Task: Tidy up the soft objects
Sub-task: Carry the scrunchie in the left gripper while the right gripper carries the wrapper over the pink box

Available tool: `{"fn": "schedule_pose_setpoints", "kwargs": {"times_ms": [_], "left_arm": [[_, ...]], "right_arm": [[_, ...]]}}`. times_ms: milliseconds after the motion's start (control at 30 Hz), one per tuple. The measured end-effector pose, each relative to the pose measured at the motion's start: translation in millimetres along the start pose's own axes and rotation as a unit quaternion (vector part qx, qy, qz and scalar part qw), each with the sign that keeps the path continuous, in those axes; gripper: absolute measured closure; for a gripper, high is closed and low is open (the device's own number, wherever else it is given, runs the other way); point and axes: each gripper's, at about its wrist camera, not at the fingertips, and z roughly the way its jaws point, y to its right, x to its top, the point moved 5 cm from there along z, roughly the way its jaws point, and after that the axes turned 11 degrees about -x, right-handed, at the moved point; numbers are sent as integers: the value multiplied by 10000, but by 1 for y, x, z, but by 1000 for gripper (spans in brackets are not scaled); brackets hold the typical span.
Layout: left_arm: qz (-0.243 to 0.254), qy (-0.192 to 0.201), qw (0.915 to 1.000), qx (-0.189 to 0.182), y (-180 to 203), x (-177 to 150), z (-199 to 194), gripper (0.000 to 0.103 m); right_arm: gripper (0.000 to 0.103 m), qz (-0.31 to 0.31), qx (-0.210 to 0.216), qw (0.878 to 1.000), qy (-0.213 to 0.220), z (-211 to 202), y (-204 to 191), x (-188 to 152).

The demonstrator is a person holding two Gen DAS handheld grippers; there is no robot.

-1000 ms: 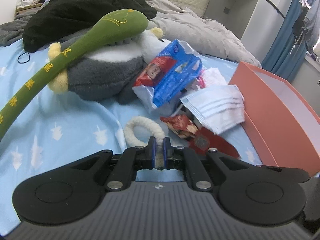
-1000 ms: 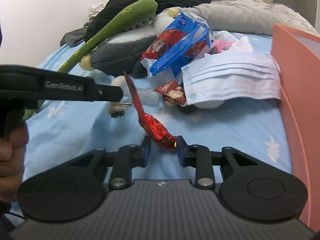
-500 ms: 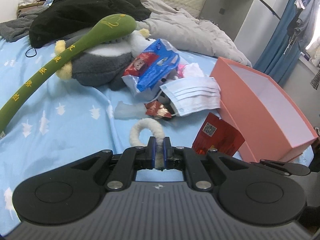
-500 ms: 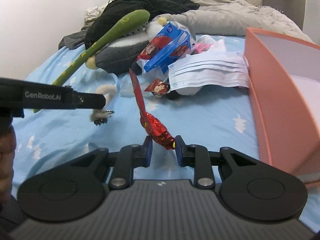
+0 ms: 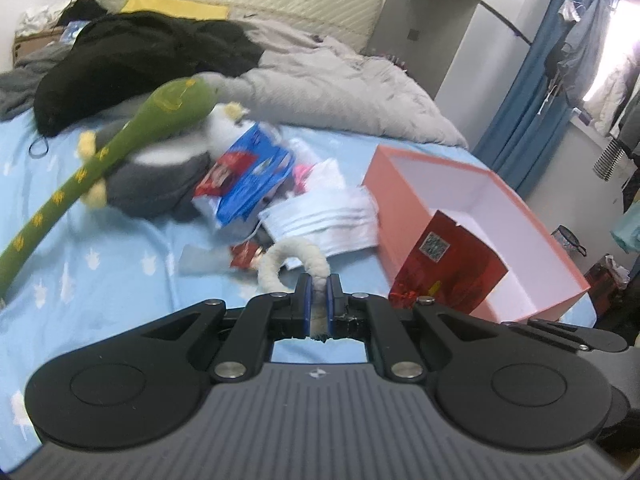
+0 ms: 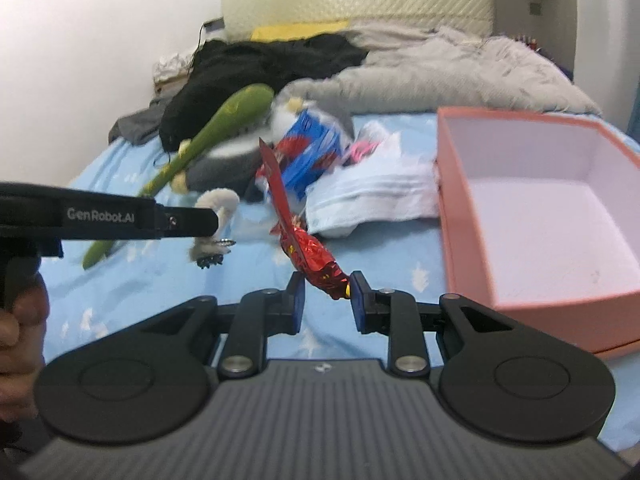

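Observation:
My left gripper (image 5: 318,292) is shut on a white fluffy ring (image 5: 292,256), which hangs lifted above the blue bedsheet. From the right wrist view, the left gripper (image 6: 212,222) reaches in from the left with the same ring (image 6: 219,202) at its tip. My right gripper (image 6: 326,300) is shut on the crumpled end of a red foil bag (image 6: 310,250), which stands up between the pads. In the left wrist view this red bag (image 5: 444,268) hangs in front of the open pink box (image 5: 400,216). The box (image 6: 460,208) lies to the right, its white inside bare.
A pile lies at mid-bed: a long green plush snake (image 5: 120,148), a grey and white plush toy (image 5: 156,184), a blue and red snack bag (image 5: 248,176) and a stack of face masks (image 5: 324,220). Black clothes (image 5: 140,60) and a grey duvet (image 5: 340,88) lie behind. A person's hand (image 6: 18,336) holds the left gripper.
Both grippers have risen and drawn back from the pile, carrying the fluffy ring and the red bag. The pink box now shows more fully, with the red bag in front of it.

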Motion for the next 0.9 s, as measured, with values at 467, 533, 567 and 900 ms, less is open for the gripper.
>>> {"fn": "schedule_pose_setpoints", "kwargs": {"times_ms": [467,533,567,900], "left_arm": [[416,207,9978,-473,83,61,-9,94],[466,185,9972,-556,96,67,-7,94],[488,173,9969,-588,101,68,-6,94],[732,-7,9926,-966,156,74,23,94]], "right_arm": [[75,281,-303,9968,685,-59,50,66],[75,296,-401,9962,716,-66,58,71],[75,317,-445,9958,735,-69,64,73],[75,573,-907,9918,691,-88,114,71]]}}
